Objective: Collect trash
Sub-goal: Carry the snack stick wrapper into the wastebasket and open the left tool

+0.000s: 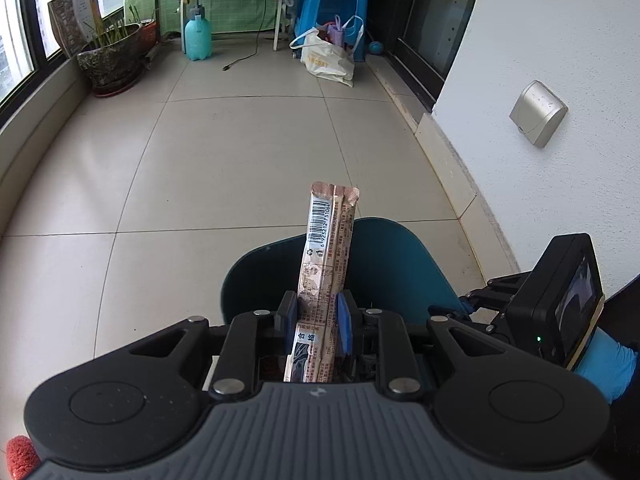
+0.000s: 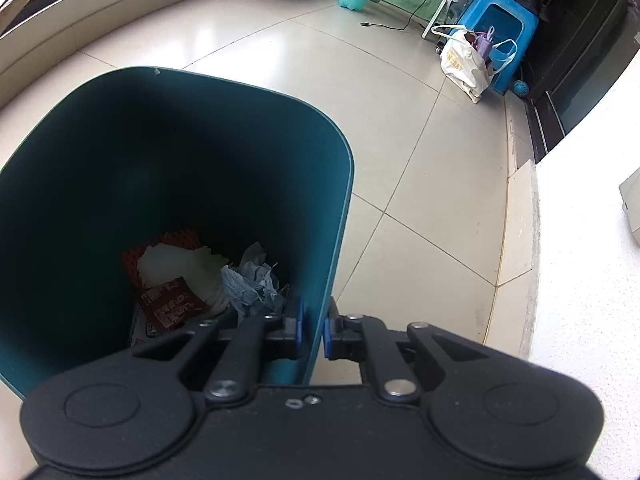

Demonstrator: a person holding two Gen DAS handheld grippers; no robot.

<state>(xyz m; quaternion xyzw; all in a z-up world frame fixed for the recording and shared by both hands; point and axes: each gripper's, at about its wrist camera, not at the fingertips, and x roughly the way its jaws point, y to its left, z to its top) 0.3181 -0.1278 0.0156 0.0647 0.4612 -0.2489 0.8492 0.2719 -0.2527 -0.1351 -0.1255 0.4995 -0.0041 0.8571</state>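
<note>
Two grippers are at work over a tiled balcony floor [image 1: 240, 152]. The left gripper [image 1: 318, 320] pinches a long, narrow snack wrapper [image 1: 326, 240] between its blue pads [image 1: 343, 322], which press on the wrapper's lower part from either side. The wrapper stands up out of the jaws, nearly upright, with its barcode end highest and its lower end running back between the fingers toward the gripper body. Behind the wrapper, in the left wrist view, shows the rim of a dark teal bin [image 1: 384, 256], so the wrapper is in front of and above the bin's opening and not inside it.

The right gripper [image 2: 314, 330] is pressed together on the bin [image 2: 160, 152] wall: one pad sits inside the bin, the other outside, with the thin teal wall clamped between them at the near right edge. At the bottom of the bin lie crumpled blue-grey paper [image 2: 252, 280], a white sheet [image 2: 180, 268] and a red-brown packet [image 2: 170, 300].

Farther off stand a teal spray bottle [image 1: 197, 34], a blue plastic stool [image 1: 332, 4], a white shopping bag [image 1: 326, 58] and a potted plant [image 1: 112, 56]. A blue-gloved hand [image 1: 608, 364] shows at the right edge of the left wrist view.
</note>
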